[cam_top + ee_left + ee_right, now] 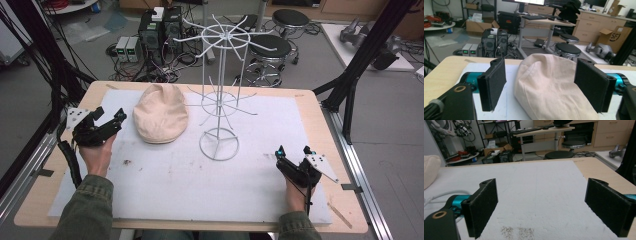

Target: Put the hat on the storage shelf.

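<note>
two olive sleeves come in at the near edge of the high view, each hand holding a tool over the bench point(310, 107). left tool point(111, 116) sits at the left side of the white mat point(270, 125), its black jaws spread wide and aimed right toward the cream cap point(161, 113). nothing is between those jaws in contact; in the left gripper view the left tool point(541, 85) frames the cap point(549, 85) between its two felt pads, with the cap lying just beyond them on the mat, and whether a pad touches the cloth cannot be told. the cap rests crown up on the far left part of the mat, just left of the white wire rack point(221, 90).

the rack stands upright near the middle of the bench on a round wire base, with two rings of spokes, one high and one lower. cap and rack are near each other but apart.

right tool point(293, 151) is at the near right of the mat, well apart from cap and rack, jaws wide apart and holding nothing. in the right gripper view the right tool point(541, 205) looks across bare mat, with a faint dark smudge point(517, 231) on the mat between its pads and the cap's edge point(430, 170) at the far left.
</note>
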`<action>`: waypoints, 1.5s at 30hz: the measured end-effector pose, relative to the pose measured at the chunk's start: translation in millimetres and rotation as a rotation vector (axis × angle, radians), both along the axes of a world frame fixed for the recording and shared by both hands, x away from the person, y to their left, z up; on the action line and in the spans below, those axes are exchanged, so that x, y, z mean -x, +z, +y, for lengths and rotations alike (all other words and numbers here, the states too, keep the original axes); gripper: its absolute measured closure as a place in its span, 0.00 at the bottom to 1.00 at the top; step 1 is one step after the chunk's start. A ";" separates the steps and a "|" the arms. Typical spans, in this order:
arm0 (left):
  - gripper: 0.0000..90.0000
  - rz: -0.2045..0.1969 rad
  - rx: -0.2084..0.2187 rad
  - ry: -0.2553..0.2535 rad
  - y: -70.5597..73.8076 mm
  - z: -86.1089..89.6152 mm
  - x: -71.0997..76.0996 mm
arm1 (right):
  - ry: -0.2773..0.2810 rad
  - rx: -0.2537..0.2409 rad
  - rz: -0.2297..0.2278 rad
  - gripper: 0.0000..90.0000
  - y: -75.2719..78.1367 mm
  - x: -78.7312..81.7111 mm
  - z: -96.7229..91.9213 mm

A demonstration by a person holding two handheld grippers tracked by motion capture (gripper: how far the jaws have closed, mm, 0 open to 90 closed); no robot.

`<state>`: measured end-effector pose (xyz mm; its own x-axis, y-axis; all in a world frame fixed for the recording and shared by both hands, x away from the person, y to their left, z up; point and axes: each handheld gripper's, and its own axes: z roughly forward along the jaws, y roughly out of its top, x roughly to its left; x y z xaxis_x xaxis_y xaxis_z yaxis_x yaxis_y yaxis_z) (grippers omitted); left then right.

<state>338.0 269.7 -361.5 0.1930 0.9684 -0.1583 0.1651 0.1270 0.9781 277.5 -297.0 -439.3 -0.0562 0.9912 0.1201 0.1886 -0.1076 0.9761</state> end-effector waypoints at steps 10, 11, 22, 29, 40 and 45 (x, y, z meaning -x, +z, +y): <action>0.31 0.028 -0.038 -0.097 16.3 -11.9 -22.3 | -0.001 -0.003 -0.001 0.11 -0.1 -0.4 -0.6; 0.31 0.035 -0.038 -0.109 17.7 -14.2 -25.4 | 0.002 0.001 -0.005 0.11 -0.1 -0.6 -0.9; 0.31 0.124 -0.075 -0.275 31.3 -46.7 -65.1 | 0.001 0.004 -0.007 0.11 0.8 0.5 0.4; 0.32 0.171 -0.092 -0.323 31.7 -57.2 -83.2 | 0.004 0.010 -0.010 0.11 1.1 0.9 0.4; 0.33 0.300 -0.107 -0.419 2.4 -79.4 -105.1 | 0.008 0.018 -0.012 0.11 1.4 1.5 0.9; 0.33 0.356 -0.117 -0.432 -11.5 -82.9 -114.9 | 0.007 0.010 -0.013 0.11 0.9 0.6 0.8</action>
<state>452.9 186.8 -373.0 0.5296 0.8284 -0.1823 0.4998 -0.1312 0.8561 277.0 -296.3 -438.3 -0.0646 0.9919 0.1095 0.1768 -0.0966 0.9795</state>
